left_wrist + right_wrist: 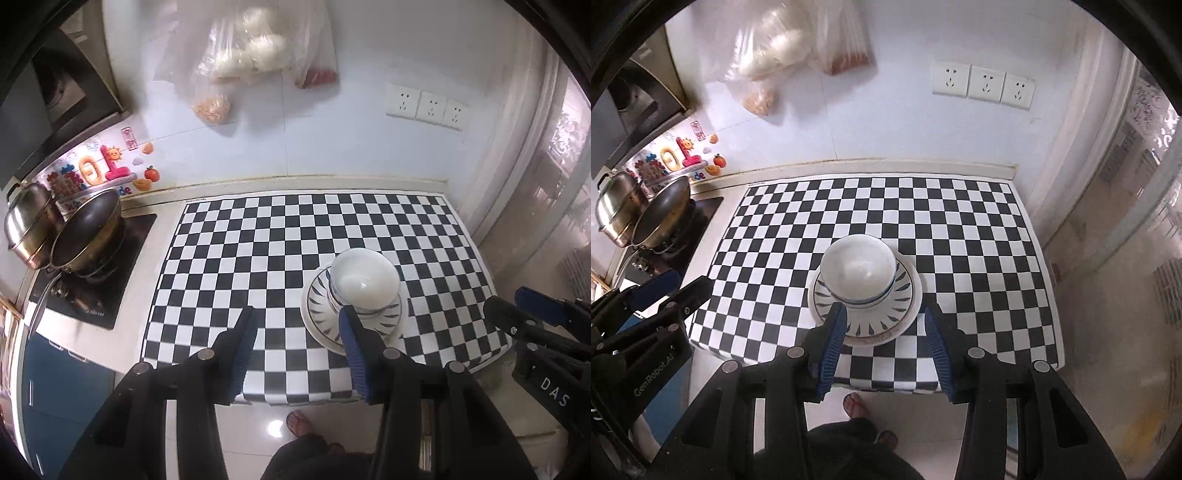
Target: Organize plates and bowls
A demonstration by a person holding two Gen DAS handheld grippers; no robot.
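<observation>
The white ceramic bowls (857, 271) sit nested on the stacked blue-patterned plates (866, 317), near the front edge of the checkered tabletop (979, 258). Stacking looks finished. Both the left tool (299, 347) and right tool (886, 339) hover spread and empty; any next move would need only withdrawal.

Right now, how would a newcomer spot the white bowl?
Find the black-and-white checkered mat on the counter. Near its front edge lies a blue-patterned round plate; the plain white ceramic bowl sits on the stack there, the only undecorated interior.
</observation>
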